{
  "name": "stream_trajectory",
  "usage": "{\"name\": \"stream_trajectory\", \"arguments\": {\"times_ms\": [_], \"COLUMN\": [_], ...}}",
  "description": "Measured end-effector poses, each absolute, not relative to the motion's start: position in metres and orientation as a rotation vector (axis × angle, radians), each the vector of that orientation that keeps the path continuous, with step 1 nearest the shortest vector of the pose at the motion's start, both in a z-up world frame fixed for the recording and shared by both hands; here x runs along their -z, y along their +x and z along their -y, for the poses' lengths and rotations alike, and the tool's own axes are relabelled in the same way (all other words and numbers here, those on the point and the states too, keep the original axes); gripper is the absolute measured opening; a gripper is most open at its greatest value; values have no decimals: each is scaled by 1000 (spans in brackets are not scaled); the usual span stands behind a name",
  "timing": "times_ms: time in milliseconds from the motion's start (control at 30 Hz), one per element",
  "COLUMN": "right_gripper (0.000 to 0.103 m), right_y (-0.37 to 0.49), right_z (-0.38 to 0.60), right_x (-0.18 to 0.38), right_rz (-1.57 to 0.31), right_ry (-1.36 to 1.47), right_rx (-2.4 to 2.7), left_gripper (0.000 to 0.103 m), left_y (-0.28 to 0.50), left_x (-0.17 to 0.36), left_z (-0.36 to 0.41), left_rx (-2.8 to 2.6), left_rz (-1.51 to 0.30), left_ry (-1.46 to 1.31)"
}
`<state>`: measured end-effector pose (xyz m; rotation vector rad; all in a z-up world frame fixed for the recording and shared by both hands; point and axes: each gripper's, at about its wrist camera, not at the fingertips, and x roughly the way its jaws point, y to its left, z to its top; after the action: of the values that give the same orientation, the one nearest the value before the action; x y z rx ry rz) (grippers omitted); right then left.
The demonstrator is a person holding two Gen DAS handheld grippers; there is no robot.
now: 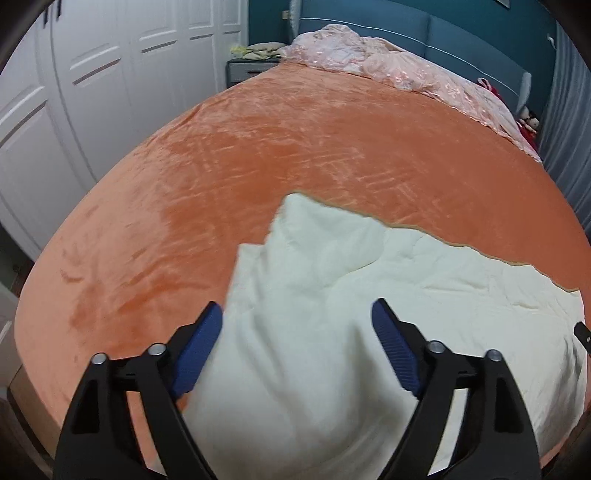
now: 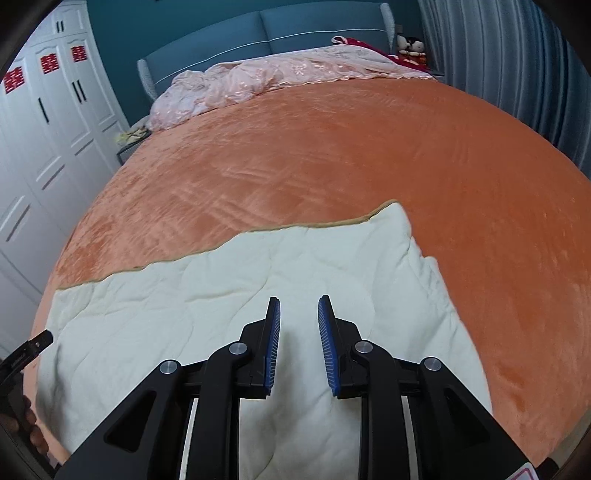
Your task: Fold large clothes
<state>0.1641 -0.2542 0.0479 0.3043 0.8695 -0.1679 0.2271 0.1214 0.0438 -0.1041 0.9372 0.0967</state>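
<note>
Cream blanket lies spread on the near part of the orange bed. Your left gripper has its fingers spread wide over the blanket's left side. Your right gripper has its fingers a little apart above it, holding nothing.

Cream quilted blanket with tan edging on an orange plush bedspread; pale pink embroidered coverlet, teal headboard, white wardrobe bearing red emblems.
</note>
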Motion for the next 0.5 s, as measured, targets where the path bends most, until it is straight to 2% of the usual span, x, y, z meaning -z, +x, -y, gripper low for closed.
{"name": "stream_trajectory", "arguments": {"times_ms": [200,500], "right_gripper": [23,23], "right_y": [134,112], "right_z": [197,139], "right_x": [-49,-38], "right_rz": [-927,-977], "right_ry": [339,300], "right_rx": [13,-68], "left_gripper": [88,88], "left_y": [172,123], "left_x": [-38,-32], "left_z": [-149,-157], "left_rx": [-86,-129], "left_rz": [-997,-1011], "left_ry": [-285,-301]}}
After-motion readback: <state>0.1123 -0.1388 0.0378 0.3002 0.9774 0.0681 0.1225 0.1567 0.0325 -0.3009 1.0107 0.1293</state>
